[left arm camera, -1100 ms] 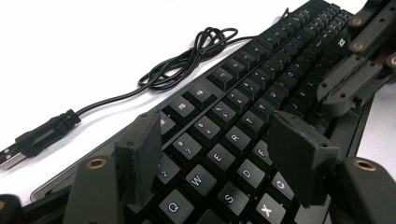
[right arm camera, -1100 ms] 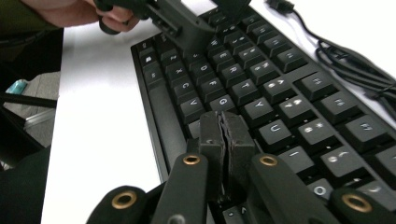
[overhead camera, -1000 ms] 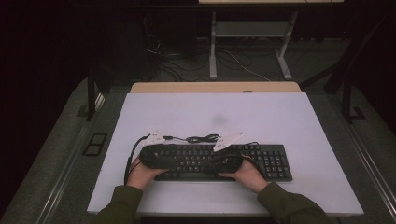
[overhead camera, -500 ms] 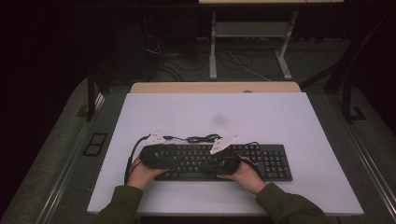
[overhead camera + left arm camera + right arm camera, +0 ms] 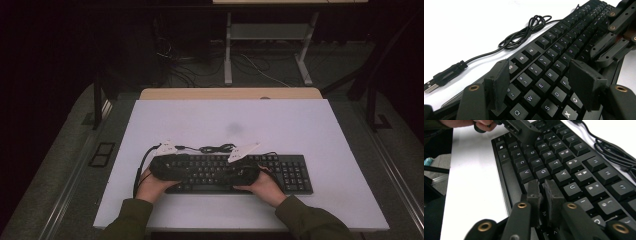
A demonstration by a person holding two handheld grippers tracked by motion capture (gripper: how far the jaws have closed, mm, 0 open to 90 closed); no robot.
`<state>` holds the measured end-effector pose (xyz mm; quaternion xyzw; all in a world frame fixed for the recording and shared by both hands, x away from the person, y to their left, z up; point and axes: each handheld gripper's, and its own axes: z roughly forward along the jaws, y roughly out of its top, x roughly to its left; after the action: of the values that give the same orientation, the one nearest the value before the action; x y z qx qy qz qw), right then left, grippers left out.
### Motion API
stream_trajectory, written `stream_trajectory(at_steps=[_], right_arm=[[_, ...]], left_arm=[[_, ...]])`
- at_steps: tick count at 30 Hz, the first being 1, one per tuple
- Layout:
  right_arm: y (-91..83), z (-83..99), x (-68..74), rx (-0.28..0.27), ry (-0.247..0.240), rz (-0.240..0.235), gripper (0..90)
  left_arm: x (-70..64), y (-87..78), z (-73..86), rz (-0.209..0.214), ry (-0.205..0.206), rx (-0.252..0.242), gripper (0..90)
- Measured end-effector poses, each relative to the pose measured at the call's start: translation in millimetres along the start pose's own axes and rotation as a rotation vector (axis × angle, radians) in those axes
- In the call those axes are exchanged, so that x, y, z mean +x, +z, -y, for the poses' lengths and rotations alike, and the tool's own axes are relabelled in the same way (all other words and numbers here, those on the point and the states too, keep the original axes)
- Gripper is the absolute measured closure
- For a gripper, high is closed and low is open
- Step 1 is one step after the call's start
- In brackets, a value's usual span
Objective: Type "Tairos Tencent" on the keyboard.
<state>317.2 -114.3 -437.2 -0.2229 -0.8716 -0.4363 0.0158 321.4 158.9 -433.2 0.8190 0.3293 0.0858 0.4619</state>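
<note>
A black keyboard point(image 5: 290, 172) lies across the near half of the white table point(image 5: 225, 120). Its black cable point(image 5: 215, 148) is coiled just behind it and ends in a USB plug point(image 5: 434, 83). My left gripper point(image 5: 186, 170) hovers over the left letter keys. In the left gripper view, the left gripper point(image 5: 540, 87) is open, with the W, E, R and D keys of the keyboard point(image 5: 564, 42) showing between its jaws. My right gripper point(image 5: 234, 174) points left over the middle keys. In the right gripper view, the right gripper point(image 5: 542, 192) has its jaws pressed nearly together above the keyboard point(image 5: 554, 165), holding nothing.
Each gripper sees the other: the right gripper point(image 5: 614, 42) at the left gripper view's top right, the left gripper point(image 5: 521, 128) with a hand at the right gripper view's top. A wooden desk edge point(image 5: 230, 93) borders the table's far side. Dark floor with cables lies beyond.
</note>
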Motion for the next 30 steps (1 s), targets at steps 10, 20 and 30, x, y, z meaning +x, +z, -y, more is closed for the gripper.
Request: stream_trajectory(at_steps=[10,20,30], right_arm=[[-9.4,1.2,-6.2,-0.043,0.026,0.005,54.7],[-18.7,6.0,-13.1,-0.078,0.045,0.054,33.9],[-27.6,13.2,-20.3,-0.119,0.058,0.098,26.7]], left_arm=[[-4.8,3.1,-3.3,0.007,0.018,0.016,43.9],[-13.9,10.6,-11.9,0.044,0.044,0.025,79.1],[-19.8,25.2,-14.6,0.074,0.053,0.064,88.6]])
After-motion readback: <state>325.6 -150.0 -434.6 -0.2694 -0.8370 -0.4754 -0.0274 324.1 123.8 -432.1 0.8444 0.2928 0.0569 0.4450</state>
